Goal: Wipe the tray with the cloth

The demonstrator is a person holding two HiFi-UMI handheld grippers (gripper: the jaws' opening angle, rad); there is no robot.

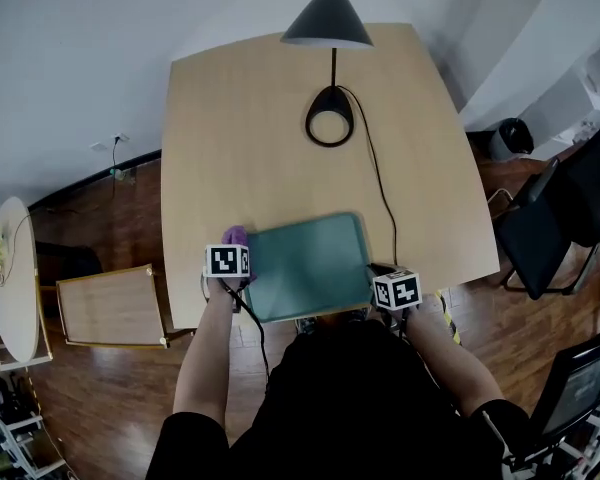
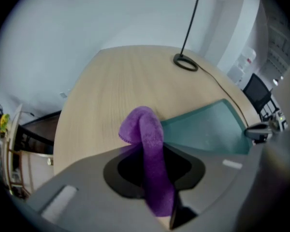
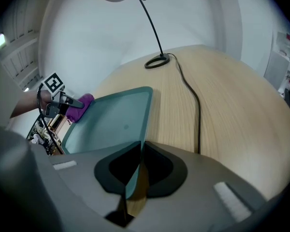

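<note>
A teal tray [image 1: 310,266] lies at the near edge of the wooden table [image 1: 280,118]. At the tray's left edge, my left gripper [image 1: 230,253] is shut on a purple cloth [image 1: 236,235]. In the left gripper view the cloth [image 2: 147,144] stands bunched between the jaws of that gripper [image 2: 152,178], with the tray [image 2: 208,129] just to its right. My right gripper [image 1: 385,278] is shut on the tray's near right corner. In the right gripper view the tray's rim [image 3: 111,120] runs between the jaws of the right gripper [image 3: 135,173], and the cloth [image 3: 82,105] shows at the tray's far side.
A black desk lamp [image 1: 325,18] stands on a ring base [image 1: 329,116] at the back of the table. Its cable [image 1: 380,188] runs down past the tray's right side. A small wooden table [image 1: 110,306] stands on the left and a black chair [image 1: 550,228] on the right.
</note>
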